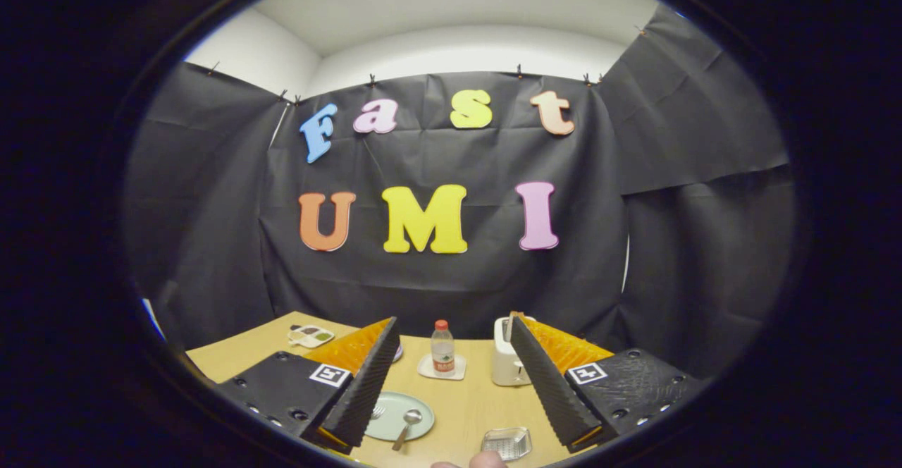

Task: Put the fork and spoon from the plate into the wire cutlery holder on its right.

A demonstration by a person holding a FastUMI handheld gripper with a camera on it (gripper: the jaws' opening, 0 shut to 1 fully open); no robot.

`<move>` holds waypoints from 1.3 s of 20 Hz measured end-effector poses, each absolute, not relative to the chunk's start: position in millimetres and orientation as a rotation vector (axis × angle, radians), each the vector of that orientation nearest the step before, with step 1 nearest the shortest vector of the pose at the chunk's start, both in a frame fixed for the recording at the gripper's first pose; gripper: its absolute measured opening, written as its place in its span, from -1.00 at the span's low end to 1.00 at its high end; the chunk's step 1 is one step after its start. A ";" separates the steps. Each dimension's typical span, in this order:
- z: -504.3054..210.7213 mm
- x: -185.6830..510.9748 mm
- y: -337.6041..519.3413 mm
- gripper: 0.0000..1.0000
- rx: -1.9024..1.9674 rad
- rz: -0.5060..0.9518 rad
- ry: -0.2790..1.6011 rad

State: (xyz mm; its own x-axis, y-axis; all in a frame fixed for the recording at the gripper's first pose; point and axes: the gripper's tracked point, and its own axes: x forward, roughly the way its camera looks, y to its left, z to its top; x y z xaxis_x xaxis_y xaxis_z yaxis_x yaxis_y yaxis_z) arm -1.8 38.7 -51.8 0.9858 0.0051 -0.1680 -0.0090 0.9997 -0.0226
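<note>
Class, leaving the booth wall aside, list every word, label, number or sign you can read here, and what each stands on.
Water bottle: label too small to read.
Hand-held gripper, fingers open above the table: a square black-and-white marker on each side, a pattern with no words.
Toaster, plate, fork, spoon, wire cutlery holder: no writing visible.

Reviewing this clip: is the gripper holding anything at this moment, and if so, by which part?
Nothing is held. The gripper is open, its fingers spread wide above the table; the fork and spoon lie on the plate, with the wire cutlery holder beside it.
</note>
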 end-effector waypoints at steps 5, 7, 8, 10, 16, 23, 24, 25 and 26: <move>-117.6 3.6 68.1 0.92 -0.026 0.060 0.355; -152.3 4.3 77.2 0.92 -0.026 0.066 0.449; -168.7 5.0 81.3 0.92 -0.029 0.063 0.487; -199.6 7.7 87.9 0.93 -0.051 0.049 0.550; -296.2 22.9 114.5 0.93 -0.073 0.044 0.738; -379.3 38.0 123.0 0.51 -0.083 0.019 0.890; -389.6 38.6 124.6 0.48 -0.086 0.020 0.909; -397.1 41.0 125.1 0.40 -0.091 0.023 0.923; -404.5 40.9 124.8 0.30 -0.099 0.017 0.937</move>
State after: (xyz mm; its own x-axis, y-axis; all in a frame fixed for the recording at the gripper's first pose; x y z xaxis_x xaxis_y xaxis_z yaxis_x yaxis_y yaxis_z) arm 40.9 124.8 -404.5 0.5921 -0.0283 -0.8053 -0.0575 0.9954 -0.0772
